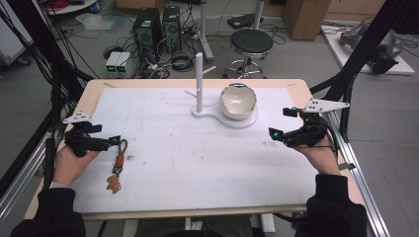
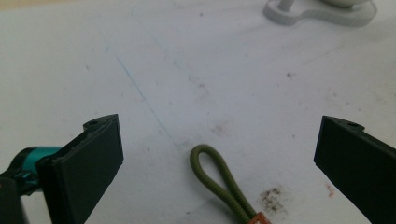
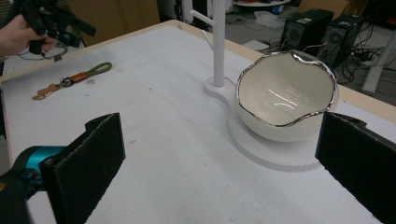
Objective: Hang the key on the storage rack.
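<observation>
- Olive cord loop of the keychain (image 1: 117, 163) lies flat on our white mat (image 1: 197, 168), near its left edge.
- Our left gripper (image 1: 114, 140) sits just beside the loop, jaws wide apart, loop between them in the left gripper view, untouched.
- Our right gripper (image 1: 280, 123) is well apart, jaws spread, empty, near the white bowl (image 1: 238, 101) on its stand (image 1: 199, 84).

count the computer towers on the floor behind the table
2: black computer towers side by side on the floor beyond the table's far edge, the left tower and the right tower, with cables around them. More may be hidden outside the frame.
</observation>
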`<state>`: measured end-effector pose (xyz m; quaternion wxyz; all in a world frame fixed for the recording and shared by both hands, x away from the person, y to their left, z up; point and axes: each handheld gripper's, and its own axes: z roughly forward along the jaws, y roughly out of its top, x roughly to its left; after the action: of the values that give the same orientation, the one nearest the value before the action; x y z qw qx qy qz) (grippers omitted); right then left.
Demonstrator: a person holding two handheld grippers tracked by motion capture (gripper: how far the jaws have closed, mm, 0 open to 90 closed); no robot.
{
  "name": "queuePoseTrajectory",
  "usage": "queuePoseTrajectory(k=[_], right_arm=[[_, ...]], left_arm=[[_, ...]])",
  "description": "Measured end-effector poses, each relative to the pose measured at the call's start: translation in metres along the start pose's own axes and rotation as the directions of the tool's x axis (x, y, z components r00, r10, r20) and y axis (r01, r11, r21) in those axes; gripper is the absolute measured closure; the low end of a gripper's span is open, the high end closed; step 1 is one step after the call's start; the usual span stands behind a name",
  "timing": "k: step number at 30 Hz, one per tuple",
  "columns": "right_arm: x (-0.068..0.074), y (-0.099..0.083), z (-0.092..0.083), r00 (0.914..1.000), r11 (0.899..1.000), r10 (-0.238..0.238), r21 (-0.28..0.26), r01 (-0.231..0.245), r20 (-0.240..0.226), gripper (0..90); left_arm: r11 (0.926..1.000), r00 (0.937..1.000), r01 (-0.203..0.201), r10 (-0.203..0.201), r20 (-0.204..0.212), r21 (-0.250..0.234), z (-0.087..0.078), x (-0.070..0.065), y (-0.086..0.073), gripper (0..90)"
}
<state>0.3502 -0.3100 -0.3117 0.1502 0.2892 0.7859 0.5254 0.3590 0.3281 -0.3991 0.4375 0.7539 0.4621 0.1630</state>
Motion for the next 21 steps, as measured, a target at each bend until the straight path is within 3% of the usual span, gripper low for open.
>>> queuePoseTrajectory(k=[2,6,9,12,17,21], right_arm=[[0.000,0.000,0.001,1.0000,1.000,-0.003,0.001,0.003,0.001,0.7],[0.000,-0.001,0.003,1.0000,1.000,-0.003,0.009,0.003,-0.002,0.7],[0.000,-0.001,0.005,1.0000,1.000,-0.003,0.015,0.003,-0.005,0.7],[0.000,-0.003,0.008,1.0000,1.000,-0.001,0.030,0.002,-0.007,0.7],[0.000,-0.004,0.013,1.0000,0.999,-0.002,0.048,0.002,-0.008,0.7],[0.001,-0.004,0.014,0.9999,0.998,0.001,0.058,0.000,-0.013,0.7]], left_arm=[[0.9986,0.9999,0.011,-0.011,-0.009,0.053,0.006,0.004,-0.004,1.8],[0.9971,0.9989,0.031,-0.029,-0.037,0.069,0.018,0.007,-0.014,1.8],[0.9970,0.9981,0.044,-0.041,-0.046,0.064,0.021,0.008,-0.014,1.8],[0.9982,0.9961,0.034,-0.030,-0.083,0.049,0.026,0.009,-0.014,3.1],[0.9952,0.9946,0.049,-0.041,-0.096,0.085,0.033,0.013,-0.017,3.3],[0.9955,0.9935,0.044,-0.034,-0.108,0.085,0.035,0.011,-0.017,10.0]])
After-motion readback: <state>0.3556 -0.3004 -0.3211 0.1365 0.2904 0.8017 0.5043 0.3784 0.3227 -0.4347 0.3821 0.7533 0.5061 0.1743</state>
